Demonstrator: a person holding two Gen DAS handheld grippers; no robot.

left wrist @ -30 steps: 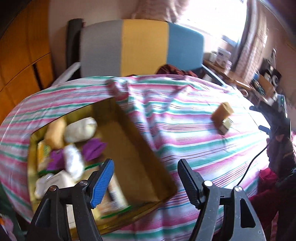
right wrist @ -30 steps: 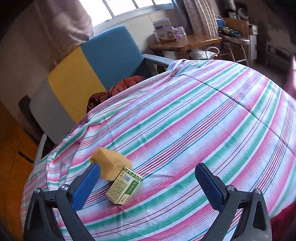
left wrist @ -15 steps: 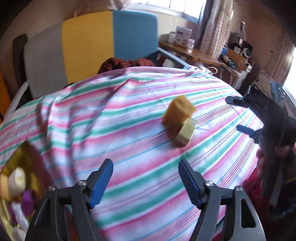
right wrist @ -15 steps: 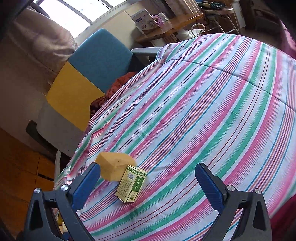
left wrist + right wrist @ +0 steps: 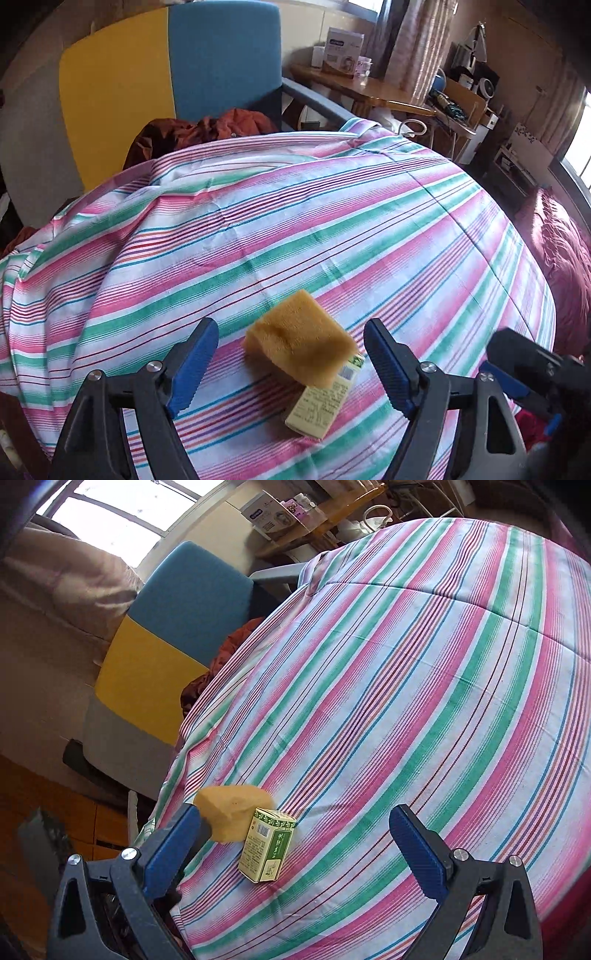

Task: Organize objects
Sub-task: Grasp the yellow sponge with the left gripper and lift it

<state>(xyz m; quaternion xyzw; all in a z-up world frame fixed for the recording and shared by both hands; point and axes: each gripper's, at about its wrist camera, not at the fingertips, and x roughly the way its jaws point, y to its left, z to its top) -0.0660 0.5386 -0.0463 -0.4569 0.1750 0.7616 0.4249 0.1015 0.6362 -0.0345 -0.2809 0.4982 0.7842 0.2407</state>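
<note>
Swung from the box, the left gripper (image 5: 290, 363) now straddles the sponge (image 5: 301, 345) and carton (image 5: 320, 406), jaws wide, just opened, gripping nothing; right gripper (image 5: 295, 847) jaws wide, empty.

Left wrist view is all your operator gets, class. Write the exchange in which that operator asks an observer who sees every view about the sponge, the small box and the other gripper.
Operator: The sponge hides one end of the box. Is it lying on top?
Observer: It seems not. In the right wrist view that end of the box shows whole, and the sponge leans against it from behind.
Operator: Only the edge of the right gripper reaches my picture. Is it gripping anything?
Observer: No. Its jaws stand wide open with nothing pressed between the pads, and the box lies on the cloth ahead of them.
</note>
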